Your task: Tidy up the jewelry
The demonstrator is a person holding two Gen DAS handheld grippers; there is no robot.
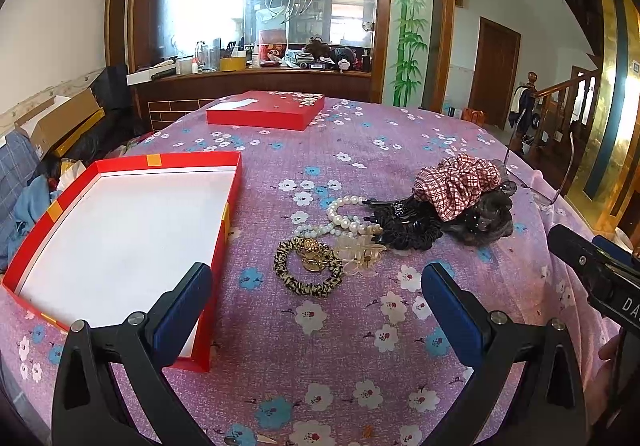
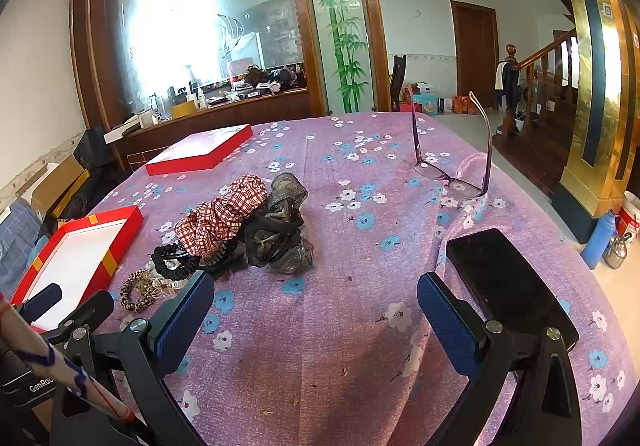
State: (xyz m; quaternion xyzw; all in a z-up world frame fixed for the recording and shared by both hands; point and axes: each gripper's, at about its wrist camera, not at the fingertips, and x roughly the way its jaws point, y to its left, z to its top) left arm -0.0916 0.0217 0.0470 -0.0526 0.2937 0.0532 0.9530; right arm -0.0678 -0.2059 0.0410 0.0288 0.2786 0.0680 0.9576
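An open red box [image 1: 24, 254] with a white inside lies at the table's left; it also shows in the right wrist view [image 2: 136, 219]. A pile of accessories sits mid-table: a leopard scrunchie [image 1: 306, 286], a pearl bracelet [image 1: 344, 215], a clear hair clip [image 1: 360, 256], a black scrunchie [image 1: 416, 232], a red plaid scrunchie [image 1: 456, 183] and a dark bow [image 1: 488, 221]. The plaid scrunchie [image 2: 224, 215] and dark bow [image 2: 280, 234] show in the right wrist view. My left gripper [image 1: 316, 294] is open and empty, just before the leopard scrunchie. My right gripper [image 2: 316, 306] is open and empty, right of the pile.
The red box lid [image 1: 264, 109] lies at the table's far side. Purple glasses [image 2: 452, 173] stand upside down at the far right. A black phone [image 2: 508, 282] lies by my right gripper's right finger. The purple flowered cloth [image 1: 340, 358] covers the table.
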